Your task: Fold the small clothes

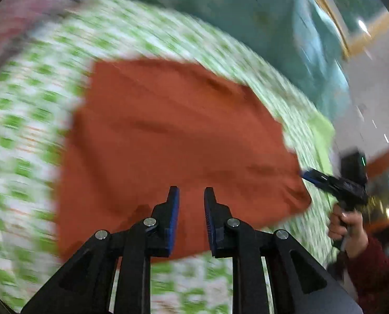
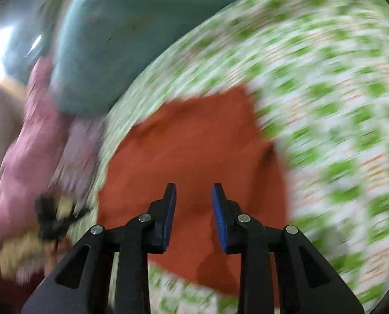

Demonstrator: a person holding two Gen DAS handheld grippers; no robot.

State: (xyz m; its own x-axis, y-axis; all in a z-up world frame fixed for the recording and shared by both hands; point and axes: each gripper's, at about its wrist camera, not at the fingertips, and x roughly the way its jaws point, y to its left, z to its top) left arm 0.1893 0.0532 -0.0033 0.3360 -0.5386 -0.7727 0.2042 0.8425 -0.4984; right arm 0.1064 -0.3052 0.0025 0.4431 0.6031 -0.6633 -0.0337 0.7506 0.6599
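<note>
While both views are smeared by motion blur, I can make out the rust-orange cloth (image 1: 173, 141) lying flat, in a roughly rectangular shape with a few shallow creases, on a green-and-white patterned bedsheet (image 1: 24, 120). From my left wrist camera, the left gripper (image 1: 192, 193) hangs over the near edge of the cloth; its blue-padded fingers (image 1: 174, 209) stand slightly apart, and nothing sits between them. In the same view the right gripper (image 1: 305, 174) appears at the right, its tip just beside the right corner of the cloth; whether it touches the fabric I cannot tell. A hand (image 1: 345, 225) in a dark red sleeve (image 1: 372, 274) holds its handle. From my right wrist camera, the right gripper (image 2: 194, 191) has its fingers (image 2: 218, 209) parted somewhat wider, with only open space between the pads and the cloth (image 2: 194, 157) spread below and beyond them. Outward from the cloth, a teal pillow or cushion (image 2: 110, 39) lies at the far edge of the sheet. A pink garment (image 2: 24, 144) is heaped at the left in the right wrist view, next to a blurred dark and yellowish shape I cannot identify.
</note>
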